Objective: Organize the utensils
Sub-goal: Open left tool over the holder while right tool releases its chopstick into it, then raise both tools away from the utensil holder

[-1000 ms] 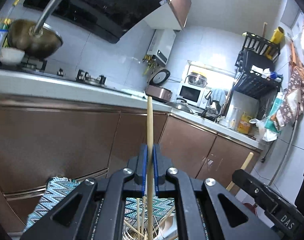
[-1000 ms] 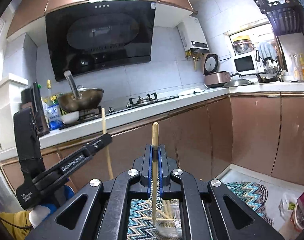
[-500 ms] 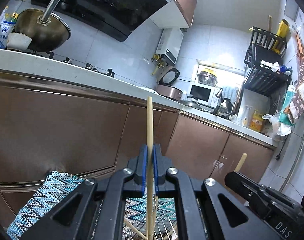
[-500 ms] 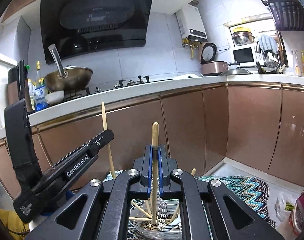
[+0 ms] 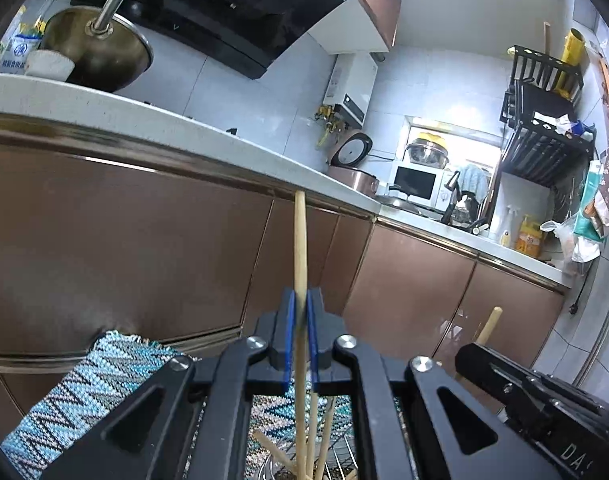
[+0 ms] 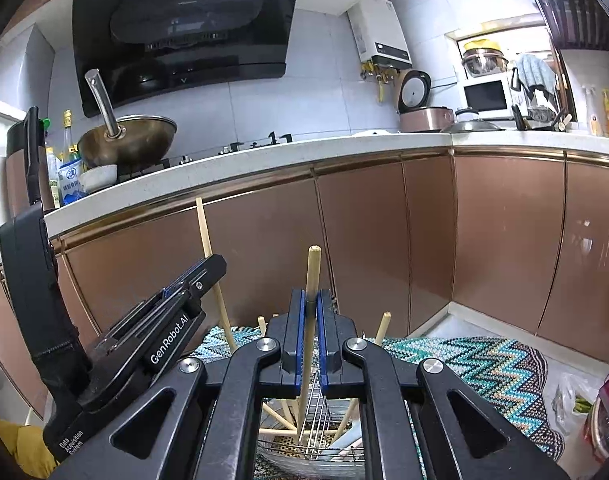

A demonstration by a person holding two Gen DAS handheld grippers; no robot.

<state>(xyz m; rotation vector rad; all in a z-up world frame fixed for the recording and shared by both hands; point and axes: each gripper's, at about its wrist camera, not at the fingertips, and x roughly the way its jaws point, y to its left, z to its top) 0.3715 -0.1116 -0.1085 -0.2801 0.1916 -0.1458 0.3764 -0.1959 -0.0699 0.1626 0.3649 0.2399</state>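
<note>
My left gripper [image 5: 300, 300] is shut on a wooden chopstick [image 5: 299, 240] that stands upright, its lower end down among other chopsticks below. My right gripper [image 6: 311, 298] is shut on a second wooden chopstick [image 6: 312, 268], upright, its lower end in a wire basket [image 6: 316, 448] on the floor that holds several more chopsticks. The left gripper [image 6: 192, 280] shows at the left in the right wrist view, its chopstick [image 6: 204, 224] sticking up. The right gripper body [image 5: 536, 400] and its chopstick tip [image 5: 489, 320] show at the lower right in the left wrist view.
A zigzag-patterned rug [image 6: 476, 364] lies under the basket. Brown cabinet doors [image 6: 376, 236] stand close behind, with a white counter [image 6: 304, 152], a wok [image 6: 128, 140] and a rice cooker [image 6: 420, 108] above. A plastic bag [image 6: 576, 404] lies at the right.
Both grippers have lowered with their chopsticks toward the basket on the floor; the counter has risen in both views and the basket has come into sight.
</note>
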